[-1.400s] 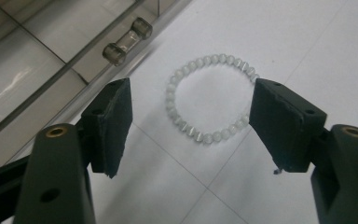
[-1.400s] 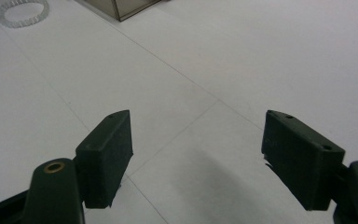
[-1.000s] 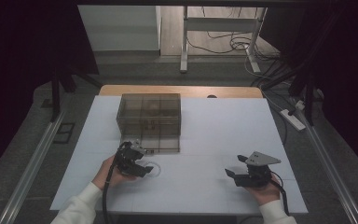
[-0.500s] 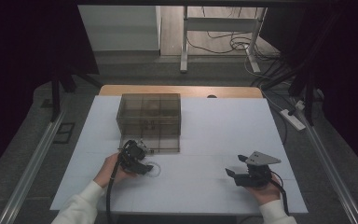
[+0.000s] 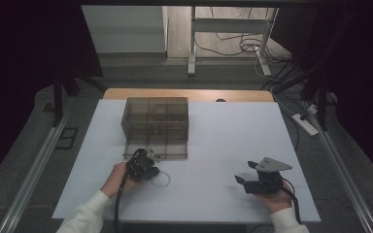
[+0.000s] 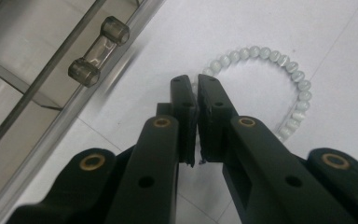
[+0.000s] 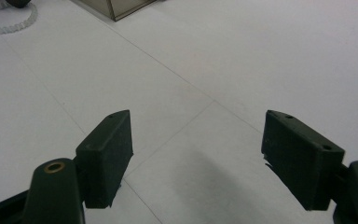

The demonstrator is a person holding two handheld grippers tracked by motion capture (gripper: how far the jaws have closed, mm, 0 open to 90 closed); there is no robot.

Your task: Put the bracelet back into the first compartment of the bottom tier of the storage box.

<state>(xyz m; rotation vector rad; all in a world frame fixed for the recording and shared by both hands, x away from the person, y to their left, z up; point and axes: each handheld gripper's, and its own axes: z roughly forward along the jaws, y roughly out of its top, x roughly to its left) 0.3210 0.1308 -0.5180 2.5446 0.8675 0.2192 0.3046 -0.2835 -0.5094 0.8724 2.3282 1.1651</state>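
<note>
Two grippers here: the left gripper (image 6: 196,86) has just clamped onto the bead bracelet (image 6: 279,79) lying on the tabletop (image 5: 223,131) beside the box (image 5: 155,124); the right gripper (image 7: 196,158) hangs wide apart, holding nothing.

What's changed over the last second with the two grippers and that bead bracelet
The left gripper has just closed its jaws on the near edge of the bead bracelet, nudging slightly toward it. The right gripper stayed open and still; the drawer box is unchanged.
</note>
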